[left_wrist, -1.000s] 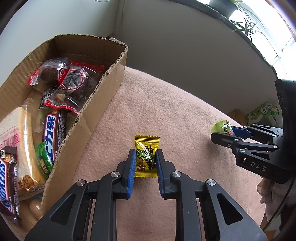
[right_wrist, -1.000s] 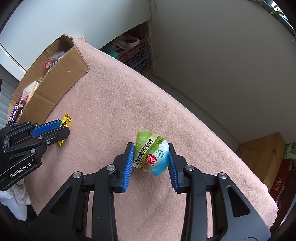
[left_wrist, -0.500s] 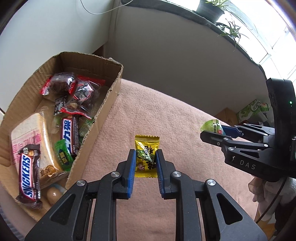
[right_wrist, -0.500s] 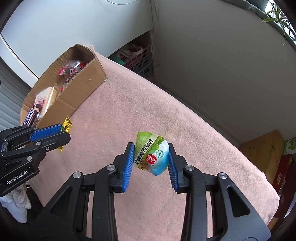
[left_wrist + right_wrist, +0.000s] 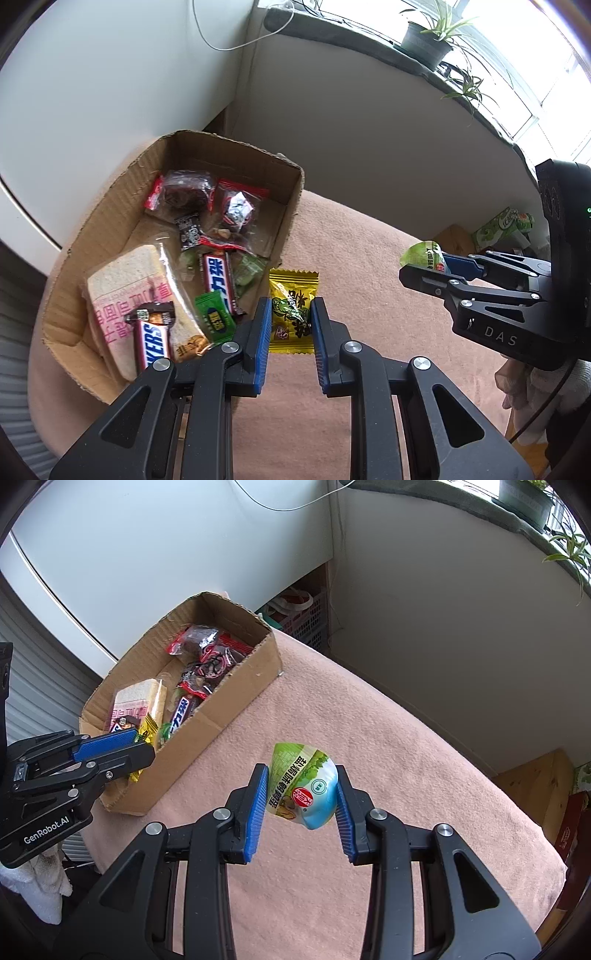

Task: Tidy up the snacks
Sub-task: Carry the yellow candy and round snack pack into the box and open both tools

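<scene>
Left wrist view, nearest first: the left hand-held gripper [image 5: 288, 325] is clenched on a yellow candy [image 5: 292, 311], its blue pads [image 5: 263, 334] pressing both long edges of the wrapper, which is held in the air just beside the near right corner of the box [image 5: 291, 206]. Past the candy lies the pink cloth [image 5: 369, 280] covering the table.

The box (open-topped cardboard) stands on the cloth. At its near end lie a wrapped bread slice [image 5: 122, 291], with a Snickers bar [image 5: 153, 339] on top of it, and a small green packet [image 5: 215, 318]. In the middle is a blue bar [image 5: 218, 280]; toward the far wall are two clear, red-edged pouches [image 5: 184, 194] side by side.

Right of the box, well apart from it, the right hand-held gripper [image 5: 424, 267] enters from the side.

Right wrist view: the right hand-held gripper [image 5: 300, 794] is grasping a green cup [image 5: 303, 786], a sealed snack with a green and blue printed lid, tilted between the pads and held above the cloth [image 5: 369, 738]. The left hand-held gripper [image 5: 142, 749] appears at the near end of the box [image 5: 243, 690], the candy [image 5: 146, 734] just showing between its fingers. Behind the box rise a white wall [image 5: 184, 546] and a pink basket [image 5: 306, 609] on the floor; a potted plant [image 5: 428, 40] sits on the sill.
</scene>
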A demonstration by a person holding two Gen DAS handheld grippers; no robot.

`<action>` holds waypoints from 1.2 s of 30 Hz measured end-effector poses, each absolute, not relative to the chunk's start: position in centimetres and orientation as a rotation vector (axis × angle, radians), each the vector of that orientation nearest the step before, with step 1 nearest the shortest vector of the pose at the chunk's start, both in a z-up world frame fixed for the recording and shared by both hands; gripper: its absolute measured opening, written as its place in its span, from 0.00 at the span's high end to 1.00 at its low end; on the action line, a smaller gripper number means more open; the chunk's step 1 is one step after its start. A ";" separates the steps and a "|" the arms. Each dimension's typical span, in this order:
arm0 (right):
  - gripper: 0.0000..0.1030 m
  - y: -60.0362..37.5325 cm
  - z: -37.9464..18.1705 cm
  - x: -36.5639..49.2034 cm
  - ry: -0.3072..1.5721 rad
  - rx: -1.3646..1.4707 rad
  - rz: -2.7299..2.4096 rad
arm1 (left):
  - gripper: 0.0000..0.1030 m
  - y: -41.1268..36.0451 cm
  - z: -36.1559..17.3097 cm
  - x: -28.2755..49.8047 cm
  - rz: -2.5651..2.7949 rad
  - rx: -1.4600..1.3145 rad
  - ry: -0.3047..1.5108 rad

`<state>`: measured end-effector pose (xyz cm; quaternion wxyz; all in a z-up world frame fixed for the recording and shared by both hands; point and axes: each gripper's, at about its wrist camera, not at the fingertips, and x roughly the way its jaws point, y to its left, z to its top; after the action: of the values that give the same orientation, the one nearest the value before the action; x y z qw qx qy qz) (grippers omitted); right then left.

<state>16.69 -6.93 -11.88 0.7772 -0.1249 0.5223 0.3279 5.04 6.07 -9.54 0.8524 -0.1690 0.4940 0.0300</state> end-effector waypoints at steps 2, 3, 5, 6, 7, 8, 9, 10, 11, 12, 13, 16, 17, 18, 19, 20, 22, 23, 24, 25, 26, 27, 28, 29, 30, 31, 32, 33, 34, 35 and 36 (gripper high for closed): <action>0.65 -5.9 -11.7 16.6 1.128 -0.270 0.719 | 0.81 6.5 -9.7 4.9 0.071 -0.353 1.044; 0.65 -5.3 -11.6 16.5 1.128 -0.269 0.725 | 0.81 7.1 -9.7 4.7 0.076 -0.354 1.046; 0.65 -4.2 -11.5 16.4 1.128 -0.269 0.737 | 0.81 8.1 -9.6 4.6 0.089 -0.353 1.046; 0.65 -3.6 -11.5 16.2 1.128 -0.269 0.745 | 0.81 8.3 -9.6 5.1 0.096 -0.353 1.044; 0.65 -3.0 -11.4 16.1 1.128 -0.268 0.753 | 0.81 8.9 -9.5 5.2 0.101 -0.352 1.043; 0.65 -2.3 -11.4 16.0 1.131 -0.269 0.763 | 0.81 9.2 -9.5 5.5 0.104 -0.350 1.045; 0.65 -1.8 -11.4 15.8 1.132 -0.270 0.772 | 0.81 9.8 -9.5 5.6 0.109 -0.350 1.045; 0.65 -1.3 -11.4 15.7 1.131 -0.275 0.777 | 0.81 10.2 -9.5 5.7 0.113 -0.351 1.046; 0.65 -0.7 -11.5 15.6 1.131 -0.279 0.783 | 0.81 10.6 -9.5 5.9 0.117 -0.351 1.048; 0.65 -0.2 -11.5 15.5 1.133 -0.282 0.788 | 0.81 11.1 -9.5 6.0 0.119 -0.349 1.050; 0.65 0.2 -11.7 15.6 1.136 -0.285 0.791 | 0.81 11.5 -9.6 6.0 0.125 -0.347 1.050; 0.65 1.4 -11.8 15.6 1.140 -0.284 0.796 | 0.81 12.5 -9.8 6.3 0.134 -0.343 1.056; 0.65 1.7 -11.9 15.7 1.143 -0.281 0.801 | 0.81 12.8 -9.9 6.5 0.136 -0.339 1.057; 0.65 2.1 -12.0 15.7 1.145 -0.283 0.803 | 0.81 13.1 -9.9 6.6 0.137 -0.337 1.058; 0.65 2.4 -12.1 15.7 1.147 -0.288 0.804 | 0.81 13.3 -10.0 6.7 0.138 -0.335 1.059; 0.65 2.7 -12.2 15.7 1.149 -0.293 0.805 | 0.81 13.5 -10.0 6.9 0.140 -0.334 1.058; 0.64 3.2 -12.3 15.8 1.151 -0.299 0.804 | 0.81 13.9 -10.1 7.2 0.138 -0.336 1.058; 0.64 3.3 -12.4 15.8 1.154 -0.299 0.804 | 0.81 14.1 -10.2 7.4 0.137 -0.335 1.060; 0.64 3.4 -12.4 15.9 1.157 -0.297 0.806 | 0.81 14.2 -10.2 7.6 0.137 -0.333 1.060; 0.64 3.5 -12.5 16.0 1.159 -0.295 0.806 | 0.81 14.3 -10.3 7.8 0.137 -0.330 1.060; 0.64 3.6 -12.6 16.1 1.161 -0.293 0.807 | 0.81 14.3 -10.4 7.9 0.136 -0.329 1.061; 0.63 3.7 -12.7 16.2 1.163 -0.295 0.806 | 0.81 14.4 -10.4 8.1 0.132 -0.331 1.062; 0.63 3.8 -12.7 16.2 1.164 -0.297 0.806 | 0.81 14.5 -10.5 8.2 0.130 -0.330 1.064; 0.63 3.9 -12.8 16.3 1.165 -0.300 0.806 | 0.81 14.5 -10.5 8.3 0.129 -0.328 1.064; 0.63 4.1 -12.9 16.3 1.166 -0.303 0.806 | 0.81 14.6 -10.6 8.4 0.129 -0.325 1.066; 0.63 4.2 -12.9 16.3 1.167 -0.306 0.807 | 0.81 14.6 -10.7 8.4 0.130 -0.326 1.067; 0.62 4.3 -13.0 16.3 1.168 -0.310 0.809 | 0.81 14.7 -10.8 8.4 0.131 -0.329 1.068; 0.59 4.5 -13.0 16.3 1.169 -0.315 0.813 | 0.81 14.8 -10.8 8.4 0.134 -0.331 1.069; 0.58 4.6 -13.0 16.2 1.168 -0.321 0.814 | 0.81 14.9 -10.9 8.5 0.135 -0.333 1.068; 0.56 4.7 -13.0 16.1 1.166 -0.328 0.814 | 0.81 15.0 -10.9 8.5 0.136 -0.334 1.069; 0.56 4.8 -13.0 16.1 1.164 -0.332 0.815 | 0.81 15.1 -10.9 8.5 0.139 -0.334 1.067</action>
<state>16.08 4.84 -13.00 0.7454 -0.1518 0.5318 0.3723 8.48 15.05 -10.88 0.8454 -0.1583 0.5059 0.0658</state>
